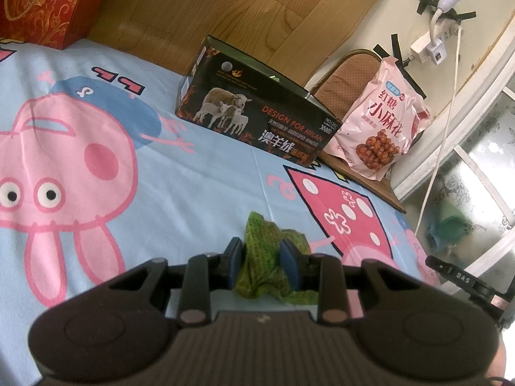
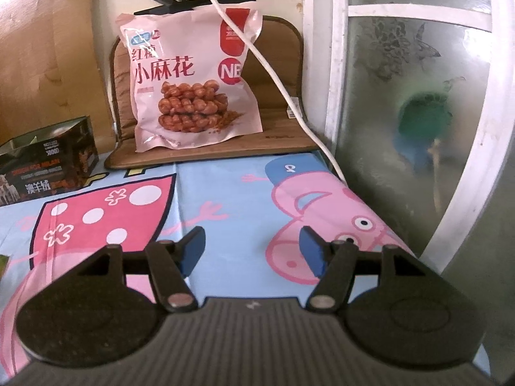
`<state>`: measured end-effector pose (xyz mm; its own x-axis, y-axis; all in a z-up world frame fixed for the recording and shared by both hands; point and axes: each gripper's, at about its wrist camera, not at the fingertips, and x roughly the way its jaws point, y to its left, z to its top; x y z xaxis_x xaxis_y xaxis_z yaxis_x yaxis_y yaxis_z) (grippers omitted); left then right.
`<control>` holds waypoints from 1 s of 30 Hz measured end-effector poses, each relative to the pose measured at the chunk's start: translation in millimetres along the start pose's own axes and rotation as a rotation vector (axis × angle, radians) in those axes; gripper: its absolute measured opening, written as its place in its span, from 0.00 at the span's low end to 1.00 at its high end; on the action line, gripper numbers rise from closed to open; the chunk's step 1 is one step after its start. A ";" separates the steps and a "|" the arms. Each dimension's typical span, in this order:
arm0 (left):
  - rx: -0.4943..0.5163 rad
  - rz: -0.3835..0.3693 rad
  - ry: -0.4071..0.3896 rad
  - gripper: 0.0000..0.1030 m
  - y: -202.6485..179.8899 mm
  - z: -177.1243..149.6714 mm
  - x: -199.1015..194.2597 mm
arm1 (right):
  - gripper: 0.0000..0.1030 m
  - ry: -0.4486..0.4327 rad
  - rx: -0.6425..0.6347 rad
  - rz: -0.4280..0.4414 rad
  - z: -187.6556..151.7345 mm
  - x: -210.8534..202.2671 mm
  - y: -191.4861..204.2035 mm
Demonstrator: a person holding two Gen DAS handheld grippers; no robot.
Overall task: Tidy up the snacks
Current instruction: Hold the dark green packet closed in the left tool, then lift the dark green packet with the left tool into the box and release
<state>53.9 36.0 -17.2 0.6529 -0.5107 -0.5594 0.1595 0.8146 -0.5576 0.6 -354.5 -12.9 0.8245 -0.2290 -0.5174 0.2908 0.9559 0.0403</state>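
Green-wrapped, the snack is clamped in the left gripper above the bed and is best carried level to the open box and released only inside, while the right gripper, spread and empty, is kept aside.

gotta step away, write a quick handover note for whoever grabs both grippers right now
Left gripper: shut on a green snack packet, held over the cartoon bedsheet.
Right gripper: open, holding nothing, pointing toward the pink twist-snack bag.
The pink bag leans upright on the brown cushion, beside the open black box.
Done: green packet picked up.
Left: probably place it in the black box, then fetch the pink bag.
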 end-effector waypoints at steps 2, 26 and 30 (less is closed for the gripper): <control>-0.001 0.000 0.000 0.27 -1.2 -0.6 0.0 | 0.66 0.000 0.002 -0.003 -0.7 -0.8 -0.6; -0.081 -0.150 0.083 0.15 12.8 32.8 -3.0 | 0.49 0.070 -0.455 0.706 -35.3 -23.7 193.7; -0.042 -0.203 0.062 0.14 -3.7 65.9 -2.0 | 0.10 0.043 -0.396 0.739 -17.4 -18.4 193.4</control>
<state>100.8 52.1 26.4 0.5636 -0.6800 -0.4690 0.2509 0.6818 -0.6871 33.2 -162.3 -10.5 0.7143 0.4812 -0.5081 -0.5157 0.8528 0.0826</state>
